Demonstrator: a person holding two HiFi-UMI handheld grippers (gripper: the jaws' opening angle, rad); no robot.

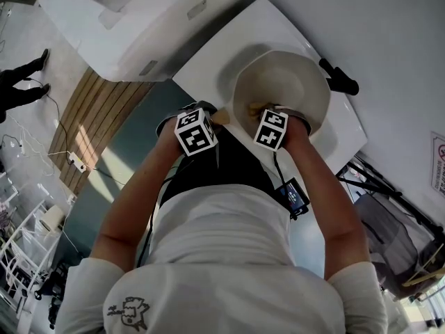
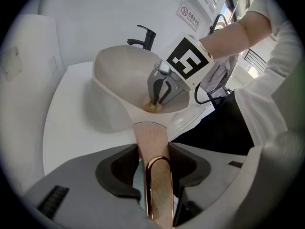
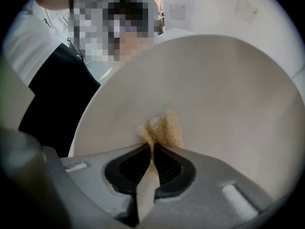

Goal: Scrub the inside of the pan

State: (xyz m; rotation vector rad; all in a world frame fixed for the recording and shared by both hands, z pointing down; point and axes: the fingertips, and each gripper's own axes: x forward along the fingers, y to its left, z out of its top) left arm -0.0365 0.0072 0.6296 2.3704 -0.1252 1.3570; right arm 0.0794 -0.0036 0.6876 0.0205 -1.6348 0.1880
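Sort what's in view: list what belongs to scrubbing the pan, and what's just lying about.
Part of the job:
- pan
- its handle, clamped in the left gripper
- sponge, pinched in the right gripper, against the pan's inside

Just about:
- black faucet
- wall sign
- white counter

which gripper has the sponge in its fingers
The right gripper pinches the tan sponge inside the cream round pan; the left gripper clamps the pan's wooden handle.
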